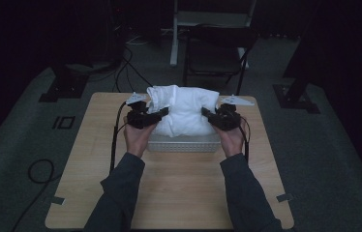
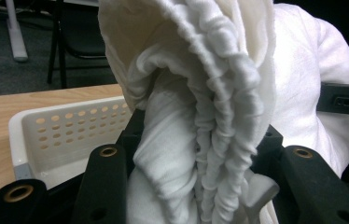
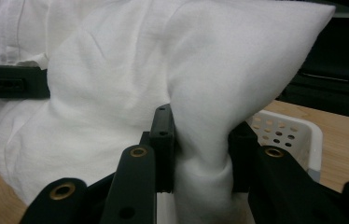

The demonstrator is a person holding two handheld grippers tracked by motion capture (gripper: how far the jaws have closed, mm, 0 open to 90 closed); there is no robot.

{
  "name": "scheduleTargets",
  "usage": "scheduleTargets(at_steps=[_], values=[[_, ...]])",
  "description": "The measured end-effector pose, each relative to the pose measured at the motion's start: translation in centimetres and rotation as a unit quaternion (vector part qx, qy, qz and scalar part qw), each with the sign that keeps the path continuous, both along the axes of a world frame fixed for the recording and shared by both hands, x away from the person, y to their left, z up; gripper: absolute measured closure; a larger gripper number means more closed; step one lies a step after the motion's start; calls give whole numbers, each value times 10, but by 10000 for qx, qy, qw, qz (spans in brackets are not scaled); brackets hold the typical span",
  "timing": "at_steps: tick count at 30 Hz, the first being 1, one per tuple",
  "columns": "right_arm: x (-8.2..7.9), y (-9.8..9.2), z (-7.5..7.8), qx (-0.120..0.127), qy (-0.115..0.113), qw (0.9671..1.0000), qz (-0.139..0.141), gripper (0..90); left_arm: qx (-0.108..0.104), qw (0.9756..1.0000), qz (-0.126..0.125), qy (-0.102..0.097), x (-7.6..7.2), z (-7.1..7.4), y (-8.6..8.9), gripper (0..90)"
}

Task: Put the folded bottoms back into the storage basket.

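A bulky white cloth [image 1: 184,111] with a gathered, elastic edge hangs bunched over a white perforated basket [image 1: 184,144] at the middle of the wooden table. My left gripper [image 1: 162,114] pinches its left side, jaws shut on a thick fold of the ruffled edge [image 2: 210,140]. My right gripper [image 1: 207,115] clamps the cloth's right side, a wad of smooth fabric [image 3: 205,158] squeezed between its jaws. Both grippers hold the cloth up above the basket [image 2: 65,135], whose rim [image 3: 298,135] shows beside the right jaw. The basket's inside is mostly hidden by the cloth.
The light wooden table [image 1: 169,193] has bare surface in front of the basket and to both sides. A dark folding chair [image 1: 215,53] and a white stand [image 1: 174,34] are behind the table. Cables [image 1: 38,171] lie on the floor at left.
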State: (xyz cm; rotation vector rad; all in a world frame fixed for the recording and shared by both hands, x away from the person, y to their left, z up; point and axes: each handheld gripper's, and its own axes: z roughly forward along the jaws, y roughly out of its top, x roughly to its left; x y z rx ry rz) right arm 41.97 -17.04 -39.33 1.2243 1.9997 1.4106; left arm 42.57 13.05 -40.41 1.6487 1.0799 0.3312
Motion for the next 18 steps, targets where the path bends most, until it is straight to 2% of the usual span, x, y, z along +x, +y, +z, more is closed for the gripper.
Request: scheduleTargets(at_steps=[9,18], values=[[8,0,-3,47,60,10000,-45,709,91,10000,34,-2,8,0,-2,537],[16,0,-8,46,172,9998,-76,709,151,9997,103,132,17,-5,-4,539]])
